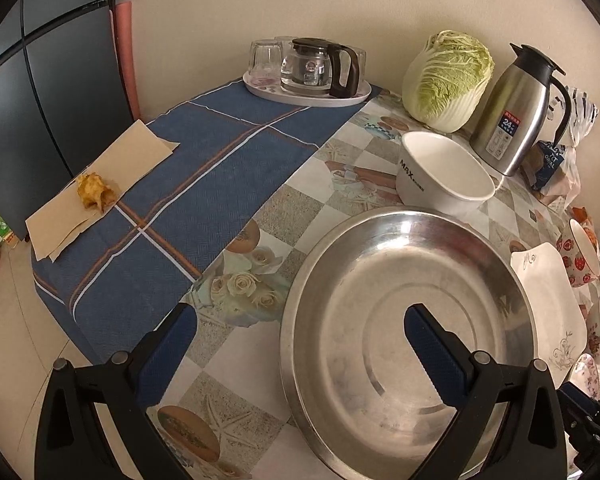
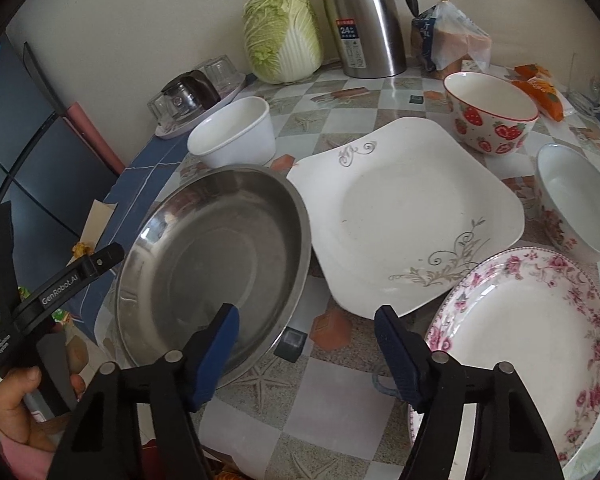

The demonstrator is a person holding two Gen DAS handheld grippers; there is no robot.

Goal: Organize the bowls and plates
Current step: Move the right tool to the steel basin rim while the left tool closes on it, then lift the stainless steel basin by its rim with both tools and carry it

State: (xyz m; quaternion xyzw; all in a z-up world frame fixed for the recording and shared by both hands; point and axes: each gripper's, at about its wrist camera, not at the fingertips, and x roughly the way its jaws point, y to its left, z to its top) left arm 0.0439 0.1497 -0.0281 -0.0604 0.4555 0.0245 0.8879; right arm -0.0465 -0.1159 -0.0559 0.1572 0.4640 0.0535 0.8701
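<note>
Blue rubber pads line both grippers. The left gripper (image 1: pixel 300 320) is spread wide and grips nothing: its right finger (image 1: pixel 432 356) hangs over the inside of the stainless steel plate (image 1: pixel 380 280), its left finger over the patterned tablecloth (image 1: pixel 260 216) just outside the plate's left rim. Whether either finger touches what lies below it cannot be told. The right gripper (image 2: pixel 306 332) is likewise released, its left finger (image 2: pixel 220 340) above the steel plate's (image 2: pixel 204 248) near right rim and its right finger over the cloth beside the pink floral plate (image 2: pixel 532 328).

Taking the steel plate as the landmark: it rests on the tablecloth, and in the right wrist view its far side looks raised. Just behind it stands a plain white bowl (image 2: pixel 236 136) marked MAX. To its right, edge close to edge, lies a square white plate (image 2: pixel 400 208) with grey scrollwork; the floral plate lies nearer than that one and overlaps its near corner. Beyond the square plate stands a strawberry bowl (image 2: pixel 492 116), and farther right a floral bowl (image 2: pixel 576 204). Behind the white bowl, near the wall, sit a napa cabbage (image 1: pixel 448 80) and a steel thermos jug (image 1: pixel 520 108). Far left of the steel plate, on a blue plaid cloth (image 1: pixel 188 184), a tray (image 1: pixel 308 96) holds a glass pot (image 1: pixel 312 68) and upturned glasses.
</note>
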